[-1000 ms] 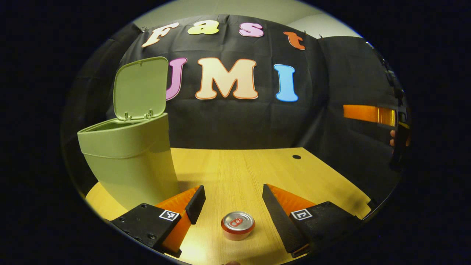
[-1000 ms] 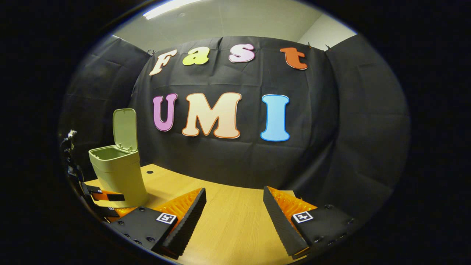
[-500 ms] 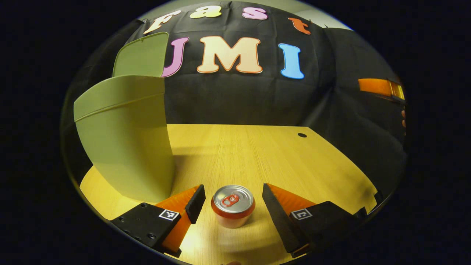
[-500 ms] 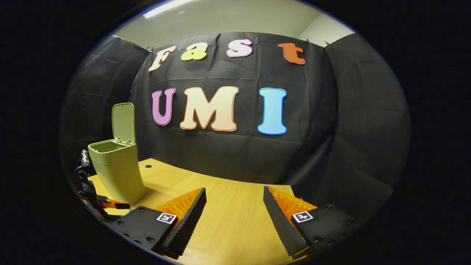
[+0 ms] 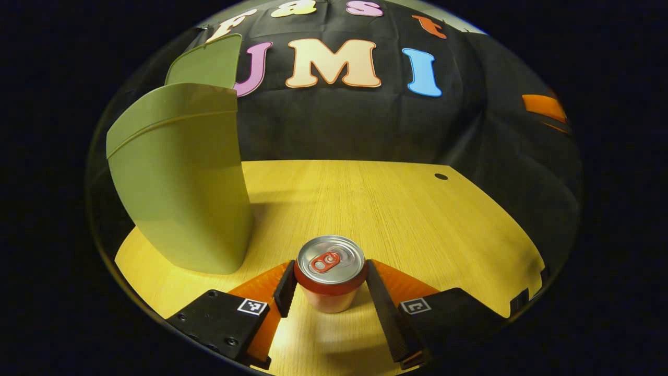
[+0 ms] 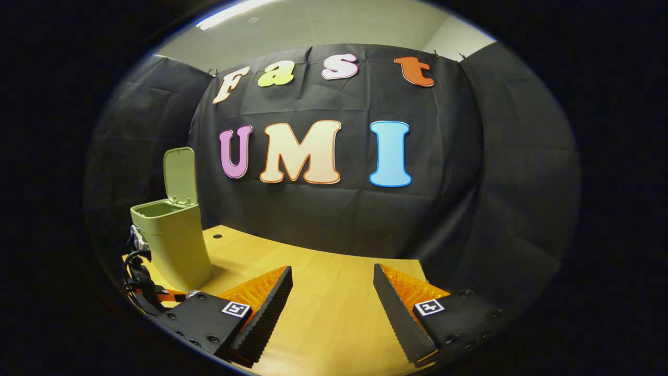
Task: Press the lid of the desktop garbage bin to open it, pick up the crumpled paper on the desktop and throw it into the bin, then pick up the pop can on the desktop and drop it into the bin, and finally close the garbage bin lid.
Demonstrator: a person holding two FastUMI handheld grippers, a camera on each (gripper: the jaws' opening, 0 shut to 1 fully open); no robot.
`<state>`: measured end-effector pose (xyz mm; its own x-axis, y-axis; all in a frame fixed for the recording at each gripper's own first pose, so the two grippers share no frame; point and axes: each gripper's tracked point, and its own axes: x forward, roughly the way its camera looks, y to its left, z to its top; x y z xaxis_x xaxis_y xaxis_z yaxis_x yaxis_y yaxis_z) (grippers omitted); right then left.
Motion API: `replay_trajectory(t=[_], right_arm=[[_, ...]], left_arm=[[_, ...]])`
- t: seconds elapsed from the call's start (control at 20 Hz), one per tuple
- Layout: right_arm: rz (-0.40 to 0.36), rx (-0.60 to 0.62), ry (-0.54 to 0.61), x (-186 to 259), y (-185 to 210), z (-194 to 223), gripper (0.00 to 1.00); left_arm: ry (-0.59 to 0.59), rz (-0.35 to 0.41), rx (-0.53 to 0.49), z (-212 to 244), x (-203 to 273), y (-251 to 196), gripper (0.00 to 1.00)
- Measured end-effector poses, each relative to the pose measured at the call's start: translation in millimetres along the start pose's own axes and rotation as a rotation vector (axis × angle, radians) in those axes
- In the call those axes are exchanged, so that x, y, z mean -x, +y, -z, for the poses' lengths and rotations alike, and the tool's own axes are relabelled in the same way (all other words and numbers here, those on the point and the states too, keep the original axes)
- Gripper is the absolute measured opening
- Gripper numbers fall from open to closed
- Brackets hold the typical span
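The pop can [image 5: 329, 271] is standing upright on the worktop [image 5: 396, 209], silver top and red pull tab facing up, sitting right between the fingers of the left gripper [image 5: 327, 284]. Both fingers are lying against the can's sides, pinching it at its upper band. The can's base is resting on the wood, casting a soft shadow toward the camera.

Just to the left of the can, the green garbage bin [image 5: 182, 183] is standing on the worktop, near but apart from the can, throwing its own shadow onto the wood behind it. Its lid [image 5: 206, 62] is standing open, tipped up at the back.

The worktop is showing pale wood grain running away from the camera, with a small dark round hole [image 5: 441, 176] near its far right corner. Black cloth is hanging behind and around the worktop as the booth's wall.

In the right gripper view, the right gripper [image 6: 333, 303] is hovering above the worktop [image 6: 323, 292] with its fingers spread wide and nothing between them. The garbage bin [image 6: 175, 240] is standing far off to the left, lid [image 6: 180, 175] upright, the opening showing. Above the black cloth, a pale ceiling with a strip light [image 6: 235, 11] is showing.
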<state>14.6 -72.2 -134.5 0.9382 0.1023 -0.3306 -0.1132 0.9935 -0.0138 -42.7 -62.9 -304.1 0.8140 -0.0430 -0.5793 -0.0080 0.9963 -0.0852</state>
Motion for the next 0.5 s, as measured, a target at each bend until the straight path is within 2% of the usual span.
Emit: replay_trajectory(t=[0.2, 0.4, 0.5], right_arm=[[-0.054, -0.002, -0.02, -0.2, 17.8, 3.7, 0.98], [-0.067, -0.027, -0.021, 0.1, 35.2, 4.9, 0.98], [-0.071, -0.042, -0.005, -0.6, 48.1, 9.0, 1.0]], left_arm=[[-0.12, -0.011, -0.004, -69.4, 11.1, 3.2, 0.77], [-0.23, 0.019, -0.021, -132.7, 24.7, -0.1, 0.77], [-0.248, 0.036, -0.047, -157.4, 26.1, 3.5, 0.77]])
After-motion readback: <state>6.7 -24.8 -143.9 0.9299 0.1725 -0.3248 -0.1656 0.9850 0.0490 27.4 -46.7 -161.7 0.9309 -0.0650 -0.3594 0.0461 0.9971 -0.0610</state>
